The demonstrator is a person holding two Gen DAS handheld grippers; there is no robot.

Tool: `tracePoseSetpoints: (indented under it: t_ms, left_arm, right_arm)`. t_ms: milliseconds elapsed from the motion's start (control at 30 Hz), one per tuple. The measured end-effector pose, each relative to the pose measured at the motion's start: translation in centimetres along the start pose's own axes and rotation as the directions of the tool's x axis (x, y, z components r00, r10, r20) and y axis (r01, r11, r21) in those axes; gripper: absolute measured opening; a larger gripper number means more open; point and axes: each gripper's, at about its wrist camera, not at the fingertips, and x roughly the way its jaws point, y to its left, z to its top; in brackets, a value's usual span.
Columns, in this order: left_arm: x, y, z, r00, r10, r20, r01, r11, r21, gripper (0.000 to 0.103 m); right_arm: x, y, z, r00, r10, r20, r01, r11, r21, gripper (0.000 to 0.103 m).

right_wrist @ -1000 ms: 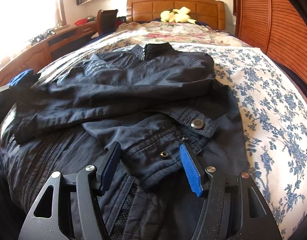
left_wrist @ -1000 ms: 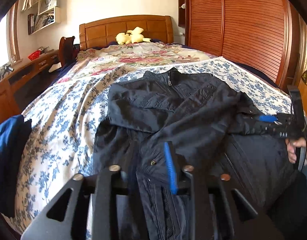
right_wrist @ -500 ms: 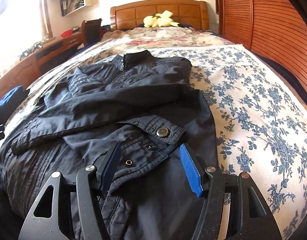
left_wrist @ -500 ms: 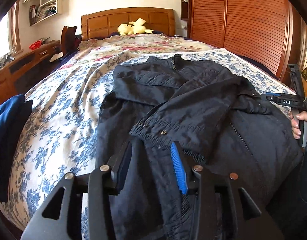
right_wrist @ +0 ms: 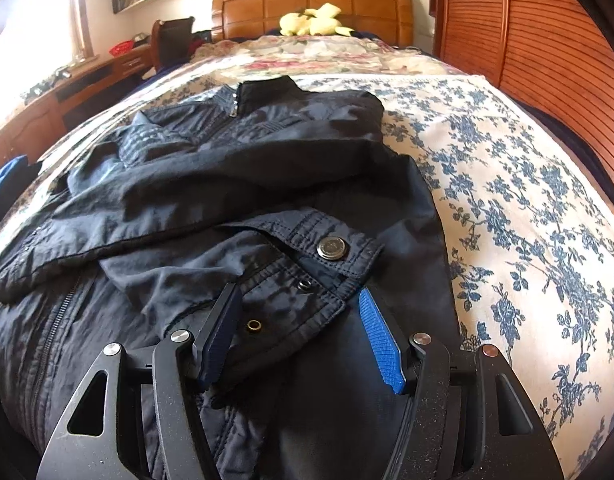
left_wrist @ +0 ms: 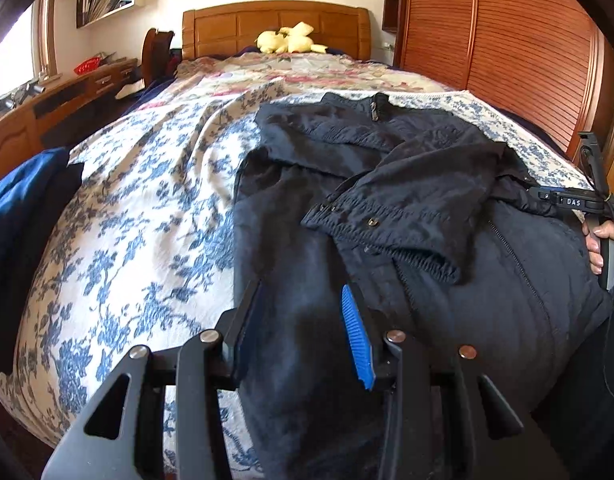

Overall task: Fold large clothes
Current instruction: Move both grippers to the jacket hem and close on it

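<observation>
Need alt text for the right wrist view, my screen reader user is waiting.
A black zip-up jacket lies on a blue-and-white floral bedspread, both sleeves folded across its front. The right gripper hovers open over a snap-button cuff. A yellow plush toy sits by the wooden headboard.

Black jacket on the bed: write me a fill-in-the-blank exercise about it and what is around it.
1. The black jacket lies on a bedspread printed with ____ flowers.
2. The jacket's collar points toward the wooden ____.
3. Both sleeves are folded ____ the jacket's front.
4. A ____ plush toy sits at the head of the bed.

Missing words: blue; headboard; across; yellow
</observation>
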Motion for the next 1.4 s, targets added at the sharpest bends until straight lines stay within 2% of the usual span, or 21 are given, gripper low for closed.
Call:
tracePoseSetpoints:
  t_ms: [167,400,567,700,867,1033,1067,1233,1300,1400]
  left_arm:
    - [0.5,0.6,-0.8,0.999,0.007,-0.036,-0.006,1.000,0.010,0.039]
    - [0.7,1.3,-1.2,0.998,0.021,-0.057,-0.020,1.000,0.015,0.040]
    - [0.9,2.4,-1.5,0.998,-0.020,-0.064,0.018,1.000,-0.021,0.042]
    - [0.8,2.5,-1.6,0.997,-0.029,-0.067,0.028,1.000,-0.008,0.044]
    - [0.6,2.4,-1.8,0.997,-0.019,-0.074,0.019,1.000,0.001,0.045]
    - [-0.1,2.8,-1.9,0.996,-0.031,-0.080,0.030,0.999,-0.016,0.045]
    - [-0.4,2.9,-2.0,0.996,-0.033,-0.081,0.031,0.999,-0.021,0.045]
    - [-1.9,3.0,-2.7,0.997,-0.027,-0.070,0.025,0.999,-0.029,0.045]
    - [-2.4,2.9,-3.1,0.997,-0.042,-0.067,0.040,0.999,-0.029,0.044]
    - [-3.0,2.6,-3.8,0.996,-0.057,-0.068,0.056,0.998,-0.024,0.034]
  right_arm:
    - [-0.8,0.1,-0.3,1.000,-0.026,0.002,0.026,1.000,-0.001,0.063]
    - [-5.1,-0.2,-2.8,0.999,-0.032,-0.014,0.031,0.998,-0.053,0.063]
    - [-8.1,-1.8,-5.0,0.998,-0.052,-0.042,0.049,0.997,-0.061,0.063]
    - [-8.7,-3.4,-6.7,0.994,-0.065,-0.086,0.062,0.997,-0.046,0.063]
    - [-8.9,-4.0,-8.4,0.993,-0.028,-0.117,0.027,1.000,-0.013,0.063]
    - [-9.1,-2.5,-8.7,0.992,0.039,-0.119,-0.043,0.999,-0.030,0.061]
    - [-9.1,-2.2,-8.7,0.992,0.050,-0.118,-0.055,0.998,-0.035,0.057]
    - [-10.4,-0.8,-8.1,0.991,0.117,-0.072,-0.120,0.992,-0.042,0.055]
    - [-10.5,-0.4,-7.9,0.991,0.111,-0.070,-0.115,0.992,-0.051,0.055]
    - [-10.2,-0.2,-8.0,0.991,0.105,-0.081,-0.109,0.993,-0.053,0.055]
